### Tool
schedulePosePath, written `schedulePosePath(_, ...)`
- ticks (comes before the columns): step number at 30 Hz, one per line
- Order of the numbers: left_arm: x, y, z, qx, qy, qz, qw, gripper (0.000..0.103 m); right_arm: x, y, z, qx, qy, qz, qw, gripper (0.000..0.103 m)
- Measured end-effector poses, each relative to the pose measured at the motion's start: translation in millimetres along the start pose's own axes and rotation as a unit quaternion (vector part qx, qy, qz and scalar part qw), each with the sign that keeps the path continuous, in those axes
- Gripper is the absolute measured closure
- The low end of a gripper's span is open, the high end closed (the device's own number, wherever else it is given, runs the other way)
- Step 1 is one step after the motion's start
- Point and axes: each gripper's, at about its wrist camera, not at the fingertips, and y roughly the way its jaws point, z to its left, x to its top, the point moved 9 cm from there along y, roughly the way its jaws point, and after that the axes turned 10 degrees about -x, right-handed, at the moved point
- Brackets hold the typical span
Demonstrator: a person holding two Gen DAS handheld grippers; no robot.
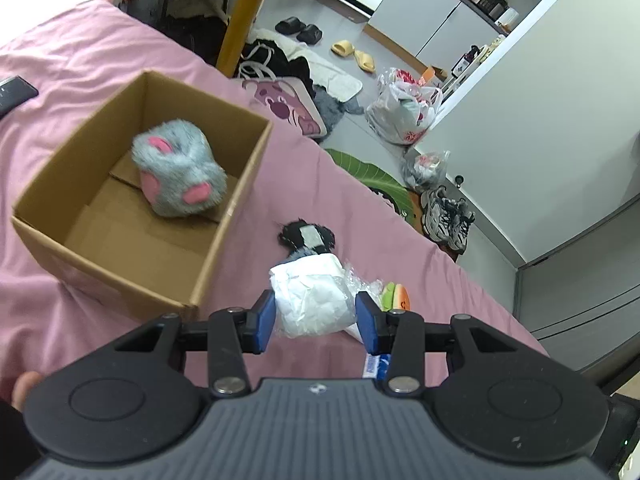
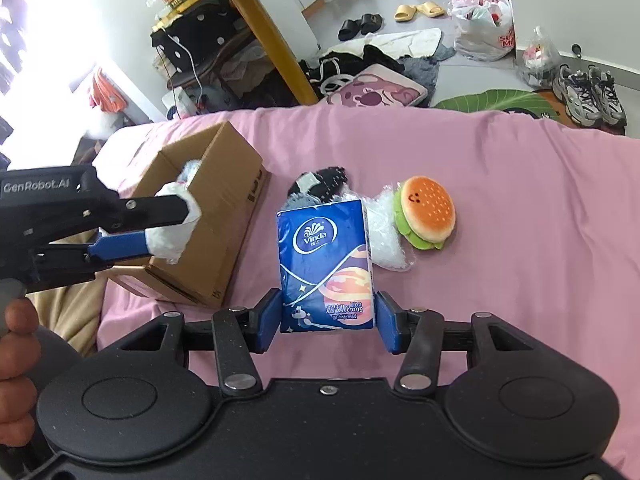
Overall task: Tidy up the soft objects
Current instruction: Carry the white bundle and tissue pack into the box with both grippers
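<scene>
Cardboard box (image 1: 224,220) rim beside left tool (image 1: 316,320)

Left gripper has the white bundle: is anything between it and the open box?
Nothing visible blocks it. The left gripper holds the white bundle beside the cardboard box, whose top is open; the grey plush inside leaves free floor.

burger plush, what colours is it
Orange bun with a small face over a green layer; the right wrist view shows it best.
</scene>
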Motion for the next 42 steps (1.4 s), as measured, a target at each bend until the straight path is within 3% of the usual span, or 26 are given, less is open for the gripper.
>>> schedulePosePath(16,30,-50,34,0.014,0.021,-0.022,0.9994,0.061,19,-18,34,-0.003,-0.01,-0.042,0.999,0.054)
schedulePosePath(28,48,-57,65,0.031,0.038,-0.025,0.9985,0.061,31,-17,73,0.027,-0.004,-0.063,0.998,0.054)
schedulePosePath(42,64,-47,110,0.066,0.017,-0.024,0.9974,0.061,43,-2,121,0.054,-0.017,-0.066,0.996,0.054)
